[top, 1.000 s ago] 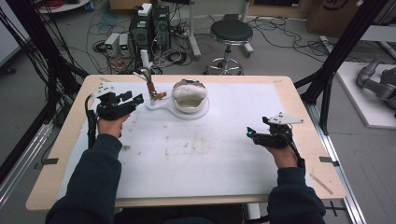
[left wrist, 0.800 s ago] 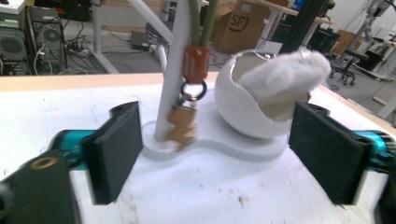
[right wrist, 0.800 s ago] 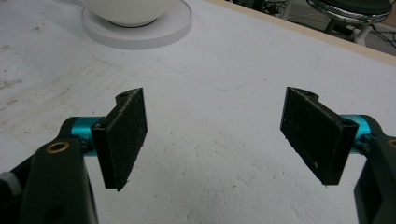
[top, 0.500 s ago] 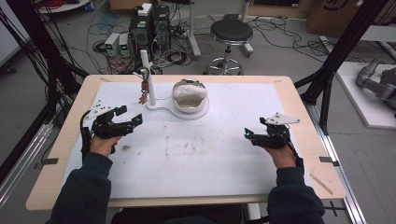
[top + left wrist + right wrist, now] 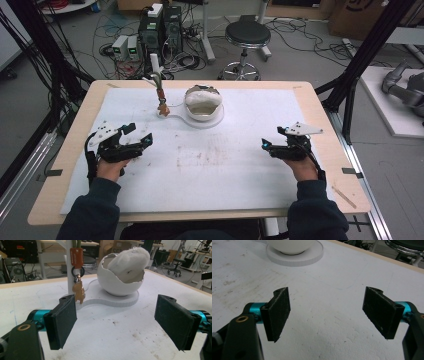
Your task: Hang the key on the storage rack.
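Observation:
A white stand (image 5: 182,120) at the far middle of the table carries a thin post (image 5: 156,65). A keychain (image 5: 161,102) with an orange tag, a ring and a small golden figure (image 5: 79,291) hangs on that post. An egg-shaped white bowl (image 5: 202,102) on the stand holds a fluffy white wad (image 5: 131,257). My left gripper (image 5: 140,132) hovers near the left of the mat, well short of the stand. It is open (image 5: 126,317); its jaws have just been opening, with nothing between them. My right gripper (image 5: 272,138) rests at the right, open and empty (image 5: 329,310).
A white mat (image 5: 225,175) with faint stains covers most of the wooden table (image 5: 320,115). Beyond the far edge stand a stool (image 5: 246,37), computer boxes (image 5: 160,27) and loose cables on the floor. Black frame posts (image 5: 357,65) rise at both sides.
My left gripper has drawn back from the stand toward the person and the left edge, and its jaws stand wider. The keychain hangs straight on the post. The right gripper has kept still.

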Tool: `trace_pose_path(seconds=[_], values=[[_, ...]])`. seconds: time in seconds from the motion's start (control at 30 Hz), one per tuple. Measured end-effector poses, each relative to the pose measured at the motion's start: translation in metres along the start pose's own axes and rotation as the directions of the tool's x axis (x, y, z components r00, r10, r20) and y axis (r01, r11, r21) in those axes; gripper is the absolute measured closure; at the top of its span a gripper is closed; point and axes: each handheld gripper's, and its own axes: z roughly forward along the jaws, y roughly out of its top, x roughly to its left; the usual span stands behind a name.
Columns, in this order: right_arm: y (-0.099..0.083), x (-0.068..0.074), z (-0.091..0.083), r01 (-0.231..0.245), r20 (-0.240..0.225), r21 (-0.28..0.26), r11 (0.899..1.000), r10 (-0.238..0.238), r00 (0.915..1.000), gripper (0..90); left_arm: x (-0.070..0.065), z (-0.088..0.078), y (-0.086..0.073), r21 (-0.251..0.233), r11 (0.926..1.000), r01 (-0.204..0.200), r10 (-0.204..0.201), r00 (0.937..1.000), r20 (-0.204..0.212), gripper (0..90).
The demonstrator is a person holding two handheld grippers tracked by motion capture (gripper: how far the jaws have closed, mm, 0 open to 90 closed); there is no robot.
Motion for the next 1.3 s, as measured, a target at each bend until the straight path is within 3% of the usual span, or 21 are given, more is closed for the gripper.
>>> trace_pose_path(seconds=[0.27,1.3], values=[[-0.0030,-0.0012,-0.0017,-0.005,0.004,0.000,1.000,0.005,1.0000,22.7,-0.0038,-0.0020,0.0015,-0.022,0.9997,-0.006,0.006,1.0000,-0.003,17.6],[-0.0066,-0.0014,-0.0098,-0.023,0.028,-0.015,1.000,0.024,0.9993,22.8,-0.0018,-0.0051,-0.0019,0.001,0.9999,-0.010,0.010,0.9999,-0.005,17.9]])
